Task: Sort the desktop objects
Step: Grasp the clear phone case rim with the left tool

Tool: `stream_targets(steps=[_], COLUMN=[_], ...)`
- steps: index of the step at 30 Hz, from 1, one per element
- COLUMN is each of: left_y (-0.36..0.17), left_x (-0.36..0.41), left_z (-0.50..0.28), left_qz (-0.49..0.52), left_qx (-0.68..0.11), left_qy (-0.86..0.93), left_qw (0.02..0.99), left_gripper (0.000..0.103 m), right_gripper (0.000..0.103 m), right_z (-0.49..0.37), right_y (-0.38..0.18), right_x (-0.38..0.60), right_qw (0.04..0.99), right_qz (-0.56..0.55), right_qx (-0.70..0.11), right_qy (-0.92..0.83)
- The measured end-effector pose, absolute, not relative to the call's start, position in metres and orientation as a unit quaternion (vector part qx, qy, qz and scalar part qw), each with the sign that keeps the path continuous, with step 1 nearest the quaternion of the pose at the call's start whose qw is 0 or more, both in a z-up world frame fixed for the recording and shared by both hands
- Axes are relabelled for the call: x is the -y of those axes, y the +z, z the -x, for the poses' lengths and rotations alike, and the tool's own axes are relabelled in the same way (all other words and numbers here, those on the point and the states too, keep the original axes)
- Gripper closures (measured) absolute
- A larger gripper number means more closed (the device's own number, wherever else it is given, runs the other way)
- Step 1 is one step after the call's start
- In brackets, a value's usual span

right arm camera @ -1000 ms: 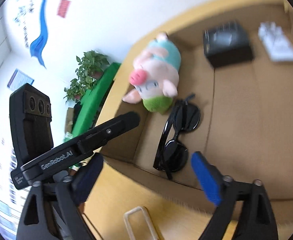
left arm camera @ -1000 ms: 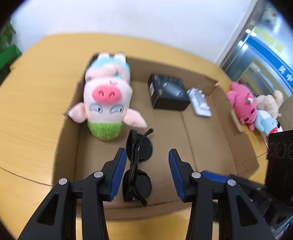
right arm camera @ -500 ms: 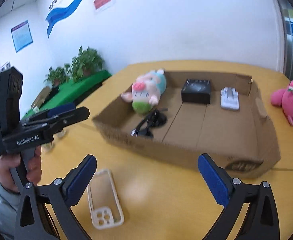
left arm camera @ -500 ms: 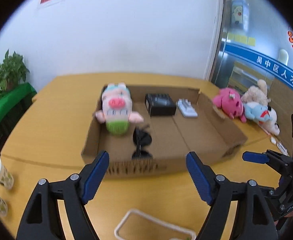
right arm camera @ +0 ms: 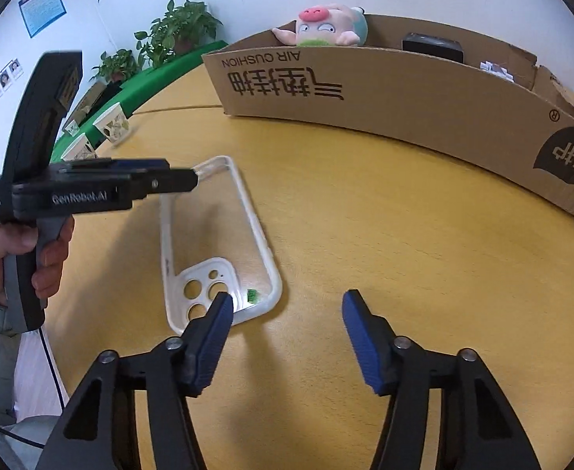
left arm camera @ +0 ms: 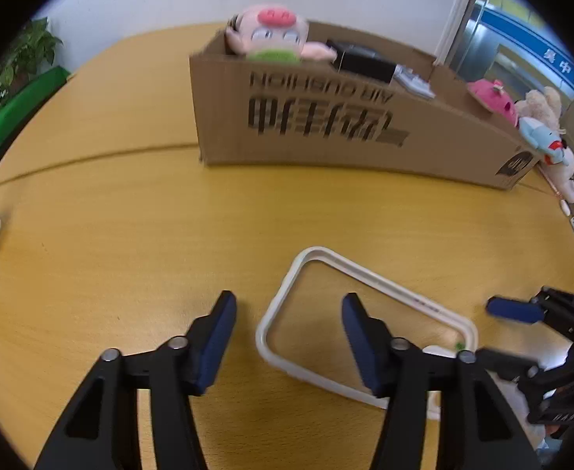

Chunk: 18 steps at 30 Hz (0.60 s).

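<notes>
A clear phone case with a white rim [left arm camera: 365, 309] [right arm camera: 216, 243] lies flat on the yellow table. My left gripper [left arm camera: 288, 305] is open, low over the table, its jaws straddling the case's near end. My right gripper [right arm camera: 287, 305] is open and empty, with the case's camera end just ahead of its left finger [right arm camera: 212, 337]. The cardboard box [left arm camera: 326, 125] [right arm camera: 384, 98] stands behind, holding a pink pig plush [left arm camera: 271, 35] [right arm camera: 322, 25], a black box [left arm camera: 361, 60] [right arm camera: 431, 45] and a white item [left arm camera: 414, 78]. The sunglasses are hidden behind the box wall.
Pink and pale plush toys [left arm camera: 522, 113] lie right of the box. Paper cups [right arm camera: 114, 125] stand at the table's left edge, with green plants [right arm camera: 177, 27] beyond. The left gripper's body and the hand holding it [right arm camera: 44, 203] fill the left of the right wrist view.
Both grippers pulled back from the box and dropped low over the table toward the phone case. The sunglasses stayed in the box.
</notes>
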<state>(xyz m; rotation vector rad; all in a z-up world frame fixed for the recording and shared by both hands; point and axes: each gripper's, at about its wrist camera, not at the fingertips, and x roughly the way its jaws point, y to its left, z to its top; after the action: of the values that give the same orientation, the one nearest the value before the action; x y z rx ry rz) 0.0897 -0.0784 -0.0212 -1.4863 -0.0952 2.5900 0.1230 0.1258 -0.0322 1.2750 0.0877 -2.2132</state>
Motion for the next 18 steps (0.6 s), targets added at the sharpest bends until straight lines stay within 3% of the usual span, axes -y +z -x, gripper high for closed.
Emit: stream_targets(steps=[1, 3, 5, 9, 13, 18], left_y=[-0.021, -0.023, -0.023, -0.024, -0.025, -0.024], left_x=[0.076, 0.07, 0.063, 0.052, 0.041, 0.028], left_z=[-0.092, -0.094, -0.096, -0.1, -0.102, -0.105], left_qz=[0.487, 0.487, 0.49, 0.493, 0.497, 0.494], left_qx=[0.022, 0.01, 0.008, 0.018, 0.03, 0.033], left_qy=[0.87, 0.87, 0.869, 0.866, 0.864, 0.868], left_qw=[0.072, 0.073, 0.077, 0.083, 0.079, 0.046], left_gripper=[0.059, 0.072, 0.079, 0.089, 0.092, 0.092], right_gripper=[0.05, 0.057, 0.063, 0.063, 0.063, 0.066], right_z=[-0.121, -0.117, -0.115, -0.105, -0.113, -0.137], right_y=[-0.032, -0.031, -0.031, -0.034, -0.02, -0.026], right_x=[-0.13, -0.137, -0.146, -0.163, -0.175, -0.159], right_qw=[0.282, 0.272, 0.247, 0.225, 0.241, 0.244], right_qz=[-0.479, -0.48, -0.477, -0.48, -0.472, -0.481], right_qx=[-0.029, -0.023, -0.034, -0.016, 0.028, -0.019], right_qy=[-0.831, -0.834, -0.843, -0.848, -0.848, -0.842])
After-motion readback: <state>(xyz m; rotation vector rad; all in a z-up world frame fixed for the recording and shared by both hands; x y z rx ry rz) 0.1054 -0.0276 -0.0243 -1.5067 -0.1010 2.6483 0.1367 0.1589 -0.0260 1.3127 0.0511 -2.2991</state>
